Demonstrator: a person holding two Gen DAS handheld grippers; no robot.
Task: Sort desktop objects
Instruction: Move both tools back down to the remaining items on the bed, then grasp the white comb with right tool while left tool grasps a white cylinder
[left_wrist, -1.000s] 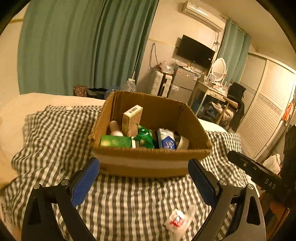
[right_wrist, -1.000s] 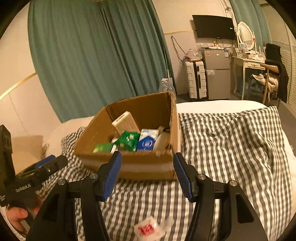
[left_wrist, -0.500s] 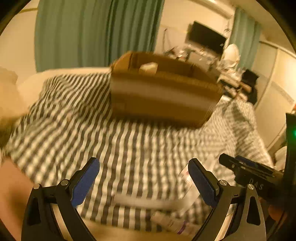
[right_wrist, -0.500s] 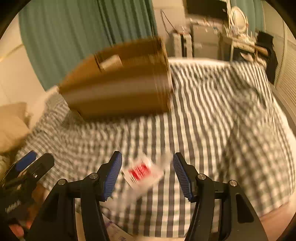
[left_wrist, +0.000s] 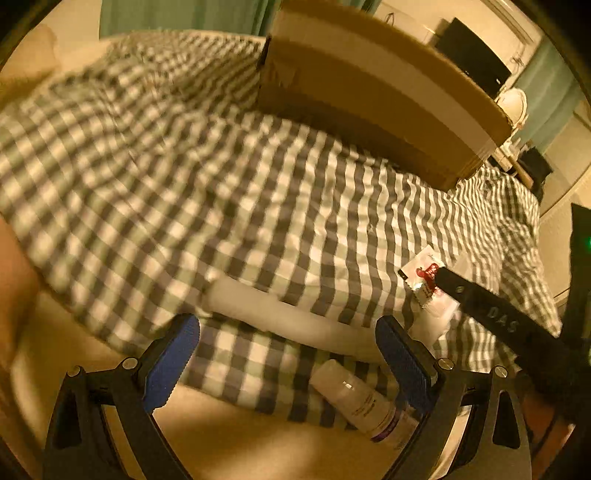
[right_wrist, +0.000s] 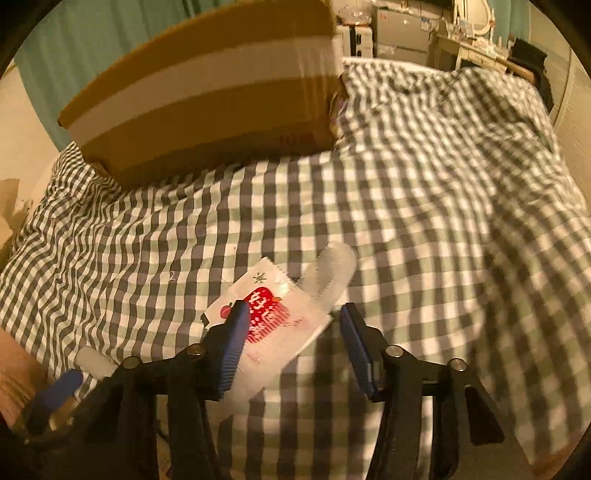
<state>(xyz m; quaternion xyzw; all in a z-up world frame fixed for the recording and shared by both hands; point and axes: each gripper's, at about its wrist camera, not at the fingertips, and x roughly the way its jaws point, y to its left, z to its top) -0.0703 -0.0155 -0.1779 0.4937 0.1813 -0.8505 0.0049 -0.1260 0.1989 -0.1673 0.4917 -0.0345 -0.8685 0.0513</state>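
Observation:
A clear plastic packet with a red print (right_wrist: 273, 314) lies on the checked cloth (right_wrist: 406, 192); it also shows in the left wrist view (left_wrist: 424, 280). My right gripper (right_wrist: 295, 336) is open and low, its fingers on either side of the packet. My left gripper (left_wrist: 288, 354) is open and empty above the cloth's front edge, over a white tube (left_wrist: 295, 321) and a small white bottle with a purple label (left_wrist: 358, 402). The cardboard box (right_wrist: 207, 92) stands behind, also seen in the left wrist view (left_wrist: 369, 92); its inside is hidden.
The cloth covers a bed. A tan surface (left_wrist: 240, 435) lies beyond the cloth's front edge. The right gripper's finger (left_wrist: 491, 317) crosses the left wrist view at right. A dressing table and fridge (right_wrist: 424, 33) stand far behind.
Both grippers have dropped low and tilted down toward the cloth. The right gripper has closed in on the packet, which now sits between its fingers. The box contents have gone out of sight.

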